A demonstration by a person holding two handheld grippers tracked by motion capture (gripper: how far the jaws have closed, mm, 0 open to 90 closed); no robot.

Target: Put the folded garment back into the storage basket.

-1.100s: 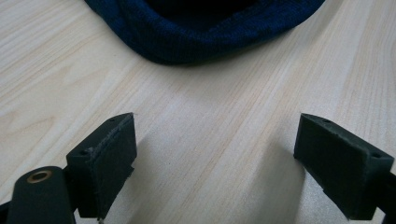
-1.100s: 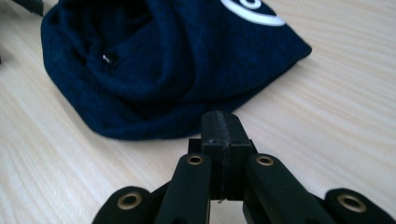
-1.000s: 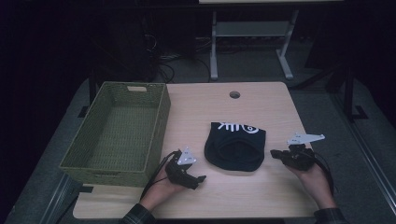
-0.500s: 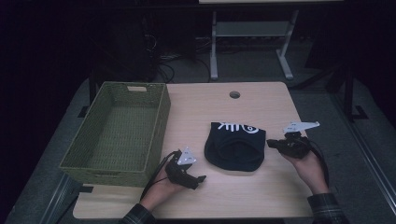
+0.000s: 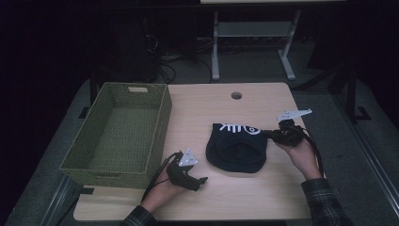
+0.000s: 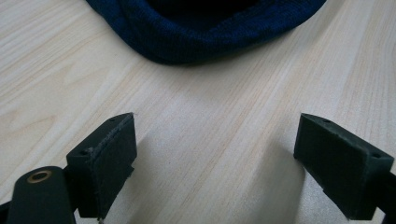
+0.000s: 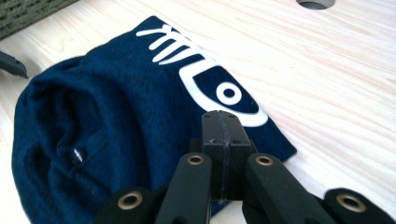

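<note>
Since the earlier frames the right gripper (image 5: 269, 134) has been carried up the table and in toward the hat (image 5: 236, 147), while the left gripper (image 5: 203, 179) has been kept where it was. The right jaws are seen pressed together with nothing between them, their tips poised over the hat's near corner beside the white fish print (image 7: 205, 79); contact with the cloth cannot be told. The left jaws are spread wide over bare table (image 6: 210, 140), just short of the hat's dark rim. The hat is laid flat near the table's middle, right of the basket (image 5: 117, 132).
</note>
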